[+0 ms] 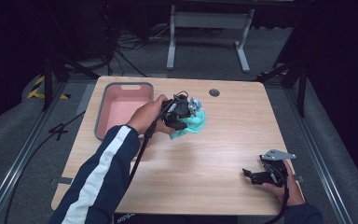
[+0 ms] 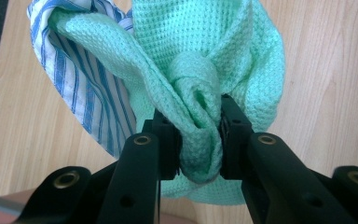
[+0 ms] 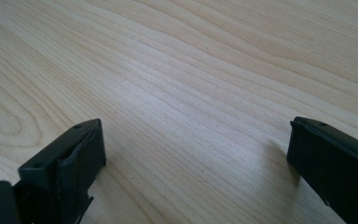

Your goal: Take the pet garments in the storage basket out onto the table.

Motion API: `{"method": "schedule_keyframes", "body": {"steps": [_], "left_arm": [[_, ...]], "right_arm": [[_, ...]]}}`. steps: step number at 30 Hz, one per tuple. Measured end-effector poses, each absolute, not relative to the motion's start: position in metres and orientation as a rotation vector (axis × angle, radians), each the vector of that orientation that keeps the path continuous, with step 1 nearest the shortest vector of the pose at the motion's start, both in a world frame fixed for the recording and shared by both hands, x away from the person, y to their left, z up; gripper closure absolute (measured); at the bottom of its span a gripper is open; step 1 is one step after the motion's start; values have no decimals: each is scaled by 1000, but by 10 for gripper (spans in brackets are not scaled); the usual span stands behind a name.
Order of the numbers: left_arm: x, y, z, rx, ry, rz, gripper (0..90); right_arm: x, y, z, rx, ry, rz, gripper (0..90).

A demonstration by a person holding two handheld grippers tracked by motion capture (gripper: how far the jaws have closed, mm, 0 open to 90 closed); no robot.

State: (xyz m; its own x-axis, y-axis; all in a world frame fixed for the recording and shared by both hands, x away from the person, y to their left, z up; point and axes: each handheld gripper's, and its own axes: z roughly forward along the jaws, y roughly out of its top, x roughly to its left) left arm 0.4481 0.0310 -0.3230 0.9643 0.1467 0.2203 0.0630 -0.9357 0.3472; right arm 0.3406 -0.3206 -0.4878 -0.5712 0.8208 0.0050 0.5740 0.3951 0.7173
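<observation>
High view: my left gripper (image 1: pixel 182 112) held the green cloth (image 1: pixel 192 124) above the desk (image 1: pixel 205 154), beside the pink bin (image 1: pixel 121 109). Left gripper view: jaws pinched a soft, light bunched fold (image 2: pixel 198 135), a secure hold; a striped cloth (image 2: pixel 81 88) hung alongside. Right gripper view: my right gripper (image 3: pixel 196 158) stood open, empty.

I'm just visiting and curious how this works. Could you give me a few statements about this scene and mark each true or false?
1. The left gripper pinches a green cloth. True.
2. A blue-striped cloth hangs bunched with the green one. True.
3. The right gripper holds a cloth. False: its jaws stand open over bare table.
4. The pink bin is full of cloths. False: it looks empty.
</observation>
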Motion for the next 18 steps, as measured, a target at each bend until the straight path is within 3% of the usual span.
{"method": "schedule_keyframes", "body": {"steps": [18], "left_arm": [[448,-8,-366,2841,95,290,732]], "right_arm": [[341,-321,-488,1208,2308,979,45]]}}
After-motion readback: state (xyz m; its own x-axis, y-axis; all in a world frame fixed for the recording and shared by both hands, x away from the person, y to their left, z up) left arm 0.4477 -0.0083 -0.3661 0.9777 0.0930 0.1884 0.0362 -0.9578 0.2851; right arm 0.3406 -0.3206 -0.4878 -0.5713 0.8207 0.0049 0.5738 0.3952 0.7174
